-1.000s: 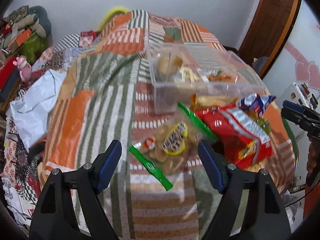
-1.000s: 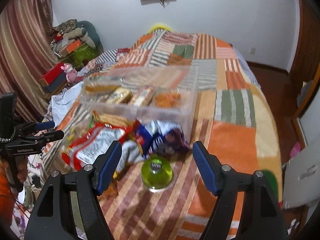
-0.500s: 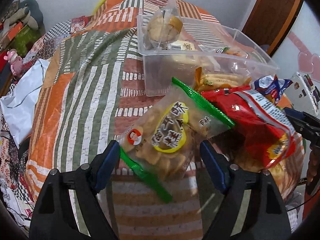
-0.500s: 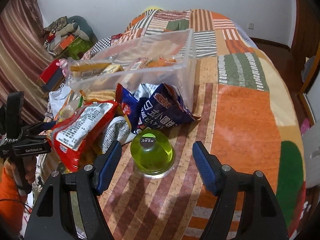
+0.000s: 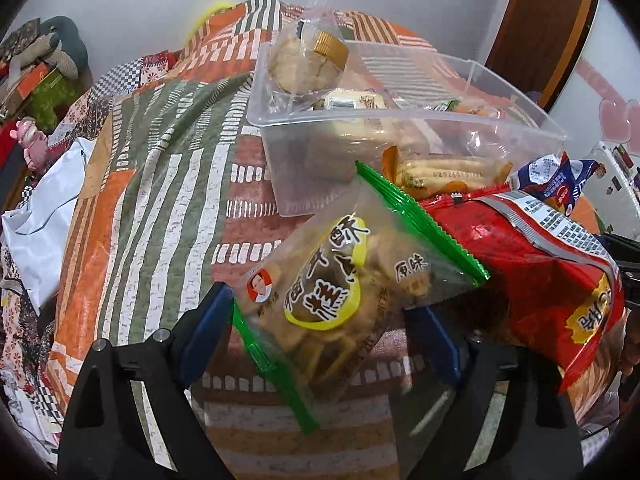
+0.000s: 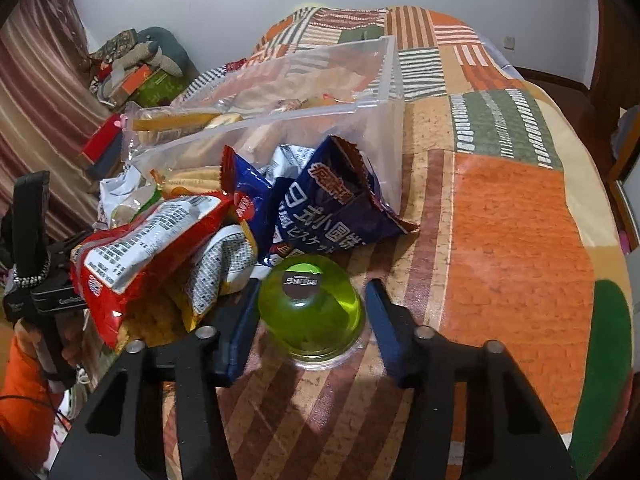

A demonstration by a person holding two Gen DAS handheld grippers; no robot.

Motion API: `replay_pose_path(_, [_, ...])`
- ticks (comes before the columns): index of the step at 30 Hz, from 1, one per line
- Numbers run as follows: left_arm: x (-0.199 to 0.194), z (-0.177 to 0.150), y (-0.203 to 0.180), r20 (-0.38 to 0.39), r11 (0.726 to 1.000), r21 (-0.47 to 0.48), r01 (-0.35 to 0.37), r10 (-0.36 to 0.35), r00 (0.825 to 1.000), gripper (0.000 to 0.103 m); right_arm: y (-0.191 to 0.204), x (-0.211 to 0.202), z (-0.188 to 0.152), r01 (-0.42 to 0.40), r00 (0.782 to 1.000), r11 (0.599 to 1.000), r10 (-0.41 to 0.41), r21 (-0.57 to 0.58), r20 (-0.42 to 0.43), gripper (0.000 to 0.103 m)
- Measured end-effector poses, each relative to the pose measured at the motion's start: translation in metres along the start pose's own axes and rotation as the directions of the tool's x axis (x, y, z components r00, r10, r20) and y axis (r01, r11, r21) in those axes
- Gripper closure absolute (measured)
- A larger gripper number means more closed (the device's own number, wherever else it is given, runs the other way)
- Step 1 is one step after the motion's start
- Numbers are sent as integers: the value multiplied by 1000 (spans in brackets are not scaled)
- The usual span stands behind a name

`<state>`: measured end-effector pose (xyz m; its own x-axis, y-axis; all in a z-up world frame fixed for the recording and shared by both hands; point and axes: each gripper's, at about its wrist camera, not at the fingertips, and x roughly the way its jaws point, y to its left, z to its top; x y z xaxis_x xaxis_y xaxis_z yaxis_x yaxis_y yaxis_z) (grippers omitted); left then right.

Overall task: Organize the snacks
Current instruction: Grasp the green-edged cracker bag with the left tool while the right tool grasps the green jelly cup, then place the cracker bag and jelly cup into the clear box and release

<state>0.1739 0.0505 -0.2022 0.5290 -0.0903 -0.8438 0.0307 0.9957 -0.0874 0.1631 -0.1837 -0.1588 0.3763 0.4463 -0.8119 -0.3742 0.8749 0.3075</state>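
Note:
A clear biscuit bag with green sealed ends [image 5: 320, 292] lies on the patchwork quilt against a red snack bag [image 5: 540, 264]. My left gripper [image 5: 322, 304] straddles the biscuit bag. Its jaws are opening, and the blue pads sit beside the bag without pressing it. A green dome-shaped jelly cup [image 6: 310, 312] stands upside down on the quilt in front of a dark blue biscuit bag [image 6: 332, 208]. My right gripper [image 6: 312, 286] is closing around the cup, with its pads close to the cup's sides. The clear plastic box [image 6: 376, 100] behind holds several snacks.
The red bag [image 6: 140, 248] and other packets are piled at the box's front wall [image 5: 304, 184]. A hand in an orange sleeve [image 6: 24, 380] holds the left gripper. The bed edge, a white sheet [image 5: 36, 216] and boxes lie to the left. Bare quilt [image 6: 516, 240] lies to the right.
Both grippers came down and closer to the quilt. The biscuit bag now sits between the left fingers. The right fingers have narrowed around the green cup.

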Motion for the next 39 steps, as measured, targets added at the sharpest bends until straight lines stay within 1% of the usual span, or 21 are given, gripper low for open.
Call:
replay_pose_path(1, [-1, -1, 0, 10, 1000, 0, -1, 1, 1000, 17, 1, -1, -1, 6, 1000, 1000, -6, -7, 3, 56])
replay_pose_path(3, [-3, -2, 1, 24, 1000, 6, -7, 6, 1000, 25, 2, -1, 0, 12, 1000, 1000, -11, -10, 8, 56])
replay_pose_path(4, [-6, -4, 2, 33, 1000, 5, -8, 8, 999, 26, 3, -1, -1, 14, 1000, 1000, -14, -10, 10, 56])
replay_pose_path(6, [-9, -6, 4, 44, 1000, -1, 3, -3, 999, 32, 4, -1, -1, 15, 1000, 1000, -15, -9, 11, 56])
replay_pose_path(9, [-16, -8, 5, 63, 1000, -3, -4, 4, 998, 35, 4, -3, -1, 14, 1000, 1000, -14, -5, 13, 56])
replay_pose_path(14, [-34, -11, 8, 106, 1000, -14, -5, 6, 994, 37, 4, -10, -5, 17, 1000, 1000, -18, 8, 21, 56])
replay_pose_path(20, [-58, -10, 8, 157, 1000, -13, -16, 18, 987, 37, 2, -25, -7, 24, 998, 1000, -25, 16, 51, 56])
replay_pose_path(23, [-68, -9, 8, 183, 1000, -13, -10, 12, 983, 37, 0, -36, -5, 38, 996, 999, -38, 9, 81, 56])
replay_pose_path(27, [-86, -4, 1, 231, 1000, 2, -8, 8, 973, 37, -3, -51, 2, 40, 992, 999, -41, 9, 122, 56])
replay_pose_path(33, [-102, 8, -8, 280, 1000, 16, 13, -17, 960, 37, -2, -73, 17, 46, 978, 999, -46, 6, 202, 56])
replay_pose_path(39, [-111, 25, -23, 315, 999, 44, 25, -38, 948, 37, 6, -85, 33, 54, 964, 998, -49, -11, 263, 56])
